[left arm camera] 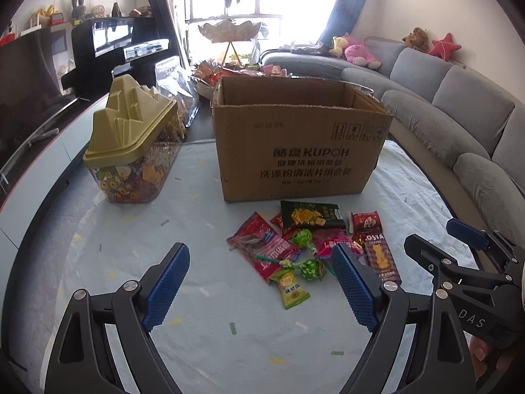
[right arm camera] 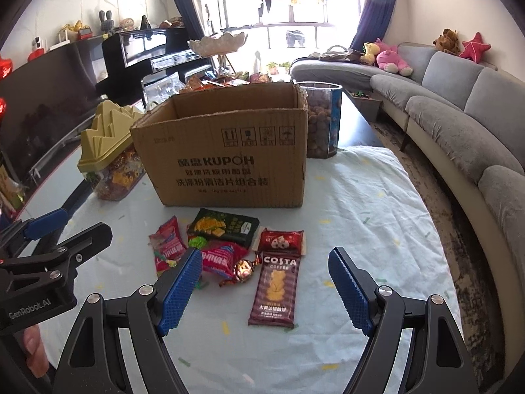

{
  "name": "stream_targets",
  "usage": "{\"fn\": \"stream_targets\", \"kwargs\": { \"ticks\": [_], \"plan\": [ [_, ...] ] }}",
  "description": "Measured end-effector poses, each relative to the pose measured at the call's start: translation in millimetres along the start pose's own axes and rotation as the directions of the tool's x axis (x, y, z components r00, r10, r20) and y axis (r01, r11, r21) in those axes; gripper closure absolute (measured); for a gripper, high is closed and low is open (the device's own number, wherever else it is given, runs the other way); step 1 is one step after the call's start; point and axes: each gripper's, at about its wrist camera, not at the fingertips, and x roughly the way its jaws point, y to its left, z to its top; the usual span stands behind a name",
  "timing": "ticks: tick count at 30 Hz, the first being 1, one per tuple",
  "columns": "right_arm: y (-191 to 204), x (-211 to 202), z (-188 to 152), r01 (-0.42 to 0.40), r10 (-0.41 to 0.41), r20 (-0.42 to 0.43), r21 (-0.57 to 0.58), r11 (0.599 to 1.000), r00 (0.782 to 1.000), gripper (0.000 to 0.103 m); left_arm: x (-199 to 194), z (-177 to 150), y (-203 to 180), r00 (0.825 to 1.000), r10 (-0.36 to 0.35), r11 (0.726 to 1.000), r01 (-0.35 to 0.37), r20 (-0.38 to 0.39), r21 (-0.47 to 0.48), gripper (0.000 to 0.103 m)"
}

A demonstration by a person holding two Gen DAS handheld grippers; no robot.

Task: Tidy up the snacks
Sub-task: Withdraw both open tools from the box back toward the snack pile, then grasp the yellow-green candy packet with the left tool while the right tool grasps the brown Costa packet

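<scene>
A pile of snacks lies on the pale tablecloth in front of an open cardboard box [left arm camera: 295, 151] [right arm camera: 226, 161]. It holds a dark green cracker pack [left arm camera: 311, 218] [right arm camera: 226, 225], red packets [left arm camera: 262, 246] [right arm camera: 167, 248], green lollipops [left arm camera: 302, 238], a small yellow-green packet [left arm camera: 290, 287], a brown Costa biscuit pack [left arm camera: 382, 257] [right arm camera: 275, 290] and a gold-wrapped candy [right arm camera: 244, 269]. My left gripper [left arm camera: 259, 262] hovers open over the pile's near side, nothing between its blue pads. My right gripper [right arm camera: 265, 269] stands open above the Costa pack, holding nothing. Each gripper shows at the edge of the other's view.
A clear container with a yellow mountain-shaped lid [left arm camera: 131, 151] [right arm camera: 108, 161] stands left of the box. A clear jar of brown nuts [right arm camera: 321, 121] stands behind the box's right corner. More snacks and a tiered tray [left arm camera: 229, 32] lie behind. A grey sofa [left arm camera: 459, 105] curves along the right.
</scene>
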Motion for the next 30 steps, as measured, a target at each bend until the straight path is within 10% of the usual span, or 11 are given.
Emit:
{"fn": "stream_targets", "kwargs": {
  "ticks": [12, 30],
  "plan": [
    [-6.5, 25.7, -35.8, 0.025, -0.022, -0.111, 0.026, 0.999, 0.994, 0.023, 34.1, -30.6, -1.0, 0.993, 0.01, 1.0, -0.011, -0.115, -0.003, 0.017],
    [-19.0, 64.1, -47.5, 0.032, -0.02, -0.192, 0.059, 0.998, 0.981, 0.027, 84.3, -33.1, -14.8, 0.979, -0.046, 0.999, 0.051, -0.199, 0.016, 0.05]
  ]
}}
